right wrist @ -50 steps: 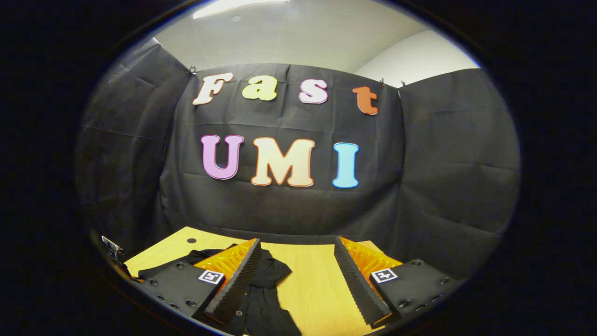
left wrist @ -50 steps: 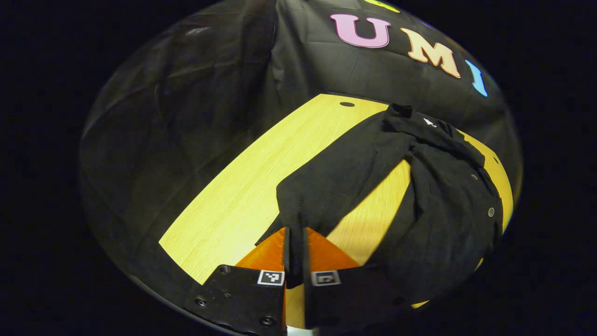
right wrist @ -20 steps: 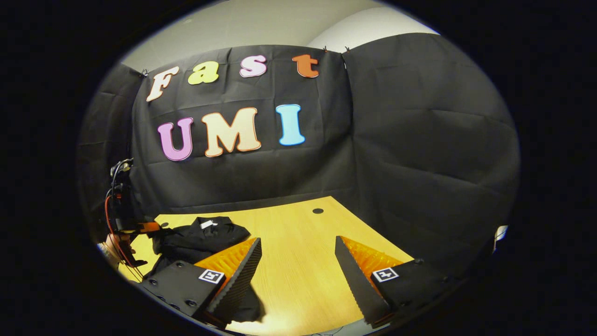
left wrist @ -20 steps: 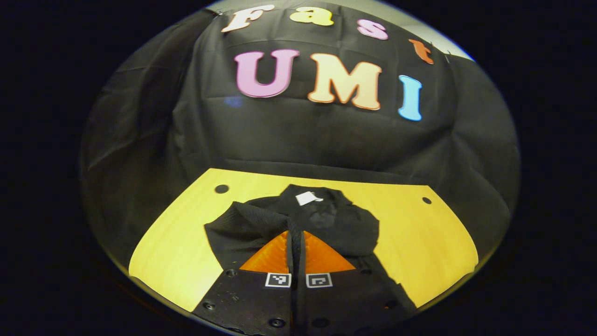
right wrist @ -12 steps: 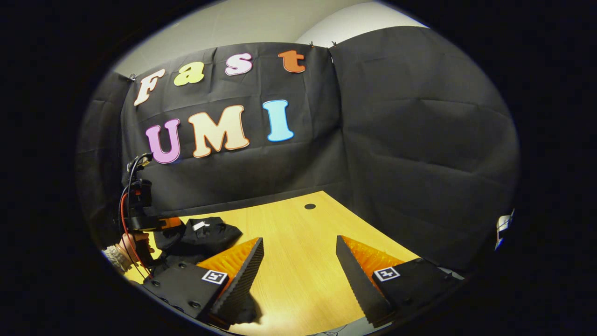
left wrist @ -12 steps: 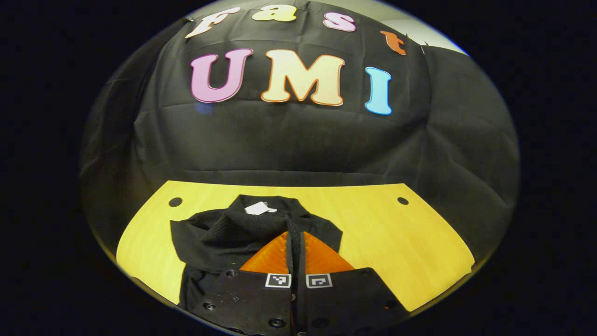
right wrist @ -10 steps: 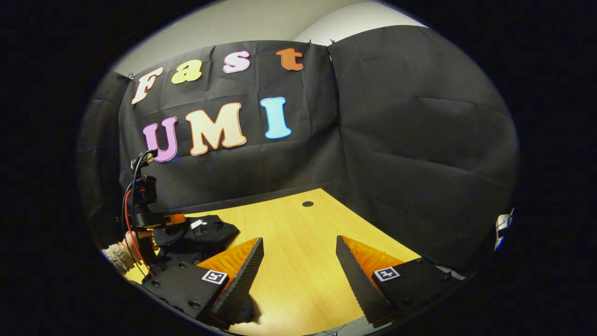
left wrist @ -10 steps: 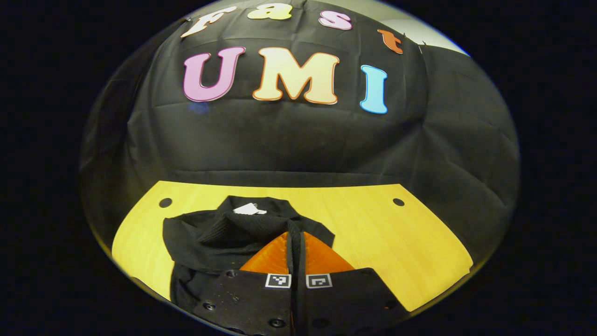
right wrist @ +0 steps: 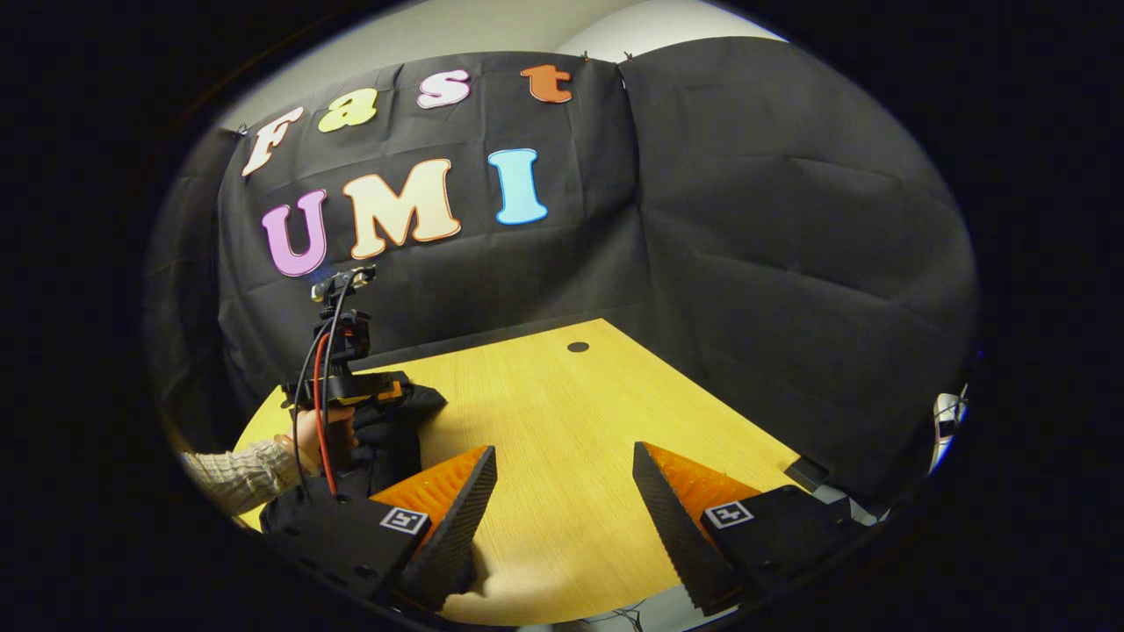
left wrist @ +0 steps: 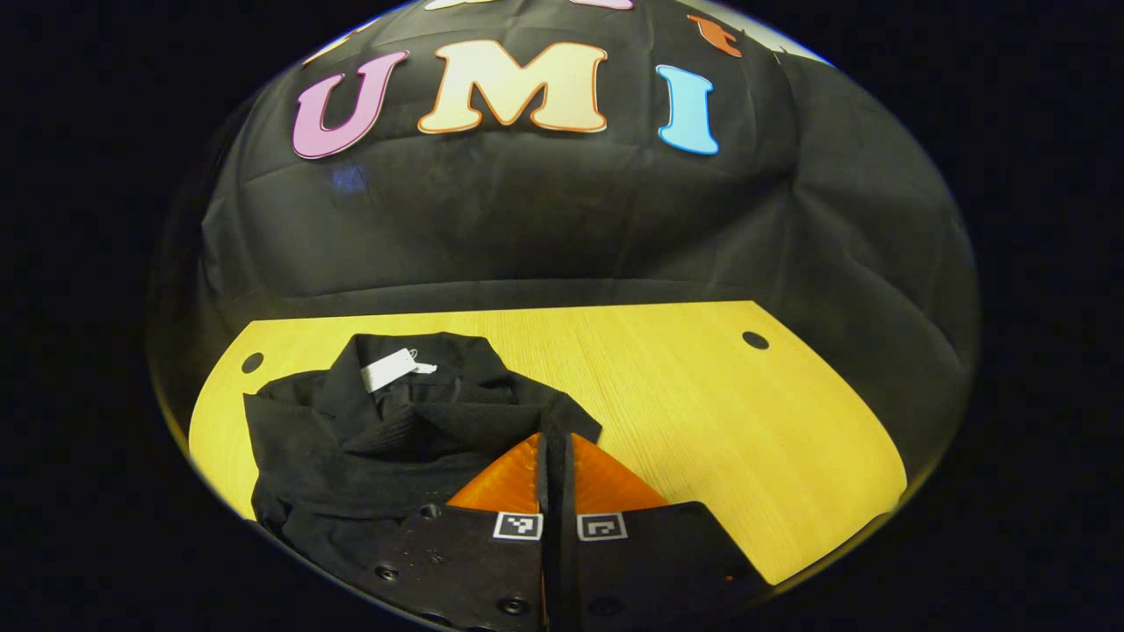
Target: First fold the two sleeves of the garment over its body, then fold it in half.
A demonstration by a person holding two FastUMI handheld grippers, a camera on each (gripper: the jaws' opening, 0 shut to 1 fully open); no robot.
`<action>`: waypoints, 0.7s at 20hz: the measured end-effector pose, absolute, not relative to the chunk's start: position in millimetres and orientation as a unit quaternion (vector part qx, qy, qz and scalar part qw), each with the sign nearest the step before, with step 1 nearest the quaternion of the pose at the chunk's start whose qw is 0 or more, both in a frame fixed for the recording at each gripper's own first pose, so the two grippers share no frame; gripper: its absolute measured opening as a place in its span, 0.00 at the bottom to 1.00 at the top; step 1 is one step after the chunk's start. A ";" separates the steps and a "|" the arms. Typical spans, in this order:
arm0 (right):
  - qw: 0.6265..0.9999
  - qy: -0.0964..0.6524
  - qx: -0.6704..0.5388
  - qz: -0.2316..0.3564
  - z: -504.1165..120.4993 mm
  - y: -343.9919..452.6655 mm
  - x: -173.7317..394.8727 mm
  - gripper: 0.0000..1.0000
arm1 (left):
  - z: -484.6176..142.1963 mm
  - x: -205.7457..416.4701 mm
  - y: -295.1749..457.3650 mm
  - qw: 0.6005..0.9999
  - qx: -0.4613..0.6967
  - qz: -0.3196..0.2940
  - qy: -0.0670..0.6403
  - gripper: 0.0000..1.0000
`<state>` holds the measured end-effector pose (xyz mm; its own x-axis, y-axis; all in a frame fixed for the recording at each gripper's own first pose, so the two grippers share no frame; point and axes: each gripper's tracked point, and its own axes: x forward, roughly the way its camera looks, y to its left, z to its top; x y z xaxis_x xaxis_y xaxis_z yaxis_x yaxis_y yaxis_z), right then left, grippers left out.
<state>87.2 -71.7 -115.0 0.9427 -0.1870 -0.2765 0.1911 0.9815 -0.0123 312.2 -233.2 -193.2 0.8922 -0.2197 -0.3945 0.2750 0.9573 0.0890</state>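
The left tongs are clenched on a fold of the black knit garment, their fingers pressed together with dark cloth between them. Over the last couple of seconds they have been carrying that cloth across: a sleeve that was stretched out away from the body is now lying bunched over it, and the garment is sitting in a compact heap just ahead and to the left of the left tongs on the pale wooden counter, its white neck label facing up. The right tongs are hanging released, fingers wide apart over bare counter, with the garment off to their left beside the hand holding the other tool. To me the sleeve fold looks nearly laid; letting go seems next, then the halving fold.
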 end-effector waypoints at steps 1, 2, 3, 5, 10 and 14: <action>0.984 0.146 0.009 -0.097 -119.7 -74.5 87.6 0.94 | -197.8 313.7 -234.7 0.969 0.075 -0.129 0.198 0.02; 0.984 0.152 0.013 -0.098 -124.6 -75.5 87.8 0.94 | -202.7 315.0 -238.2 0.967 0.076 -0.135 0.203 0.05; 0.983 0.153 0.017 -0.098 -126.2 -76.7 87.4 0.98 | -204.5 314.5 -241.6 0.966 0.077 -0.139 0.205 0.08; 0.983 0.153 0.019 -0.101 -128.1 -79.7 87.0 0.94 | -203.0 311.5 -250.3 0.964 0.076 -0.152 0.202 0.42; 0.983 0.154 0.028 -0.096 -134.1 -77.6 87.6 0.94 | -187.1 305.9 -247.9 0.970 0.096 -0.143 0.172 0.98; 0.985 0.152 0.020 -0.081 -136.6 -73.9 84.6 0.94 | -166.2 287.6 -232.4 0.974 0.087 -0.139 0.156 0.98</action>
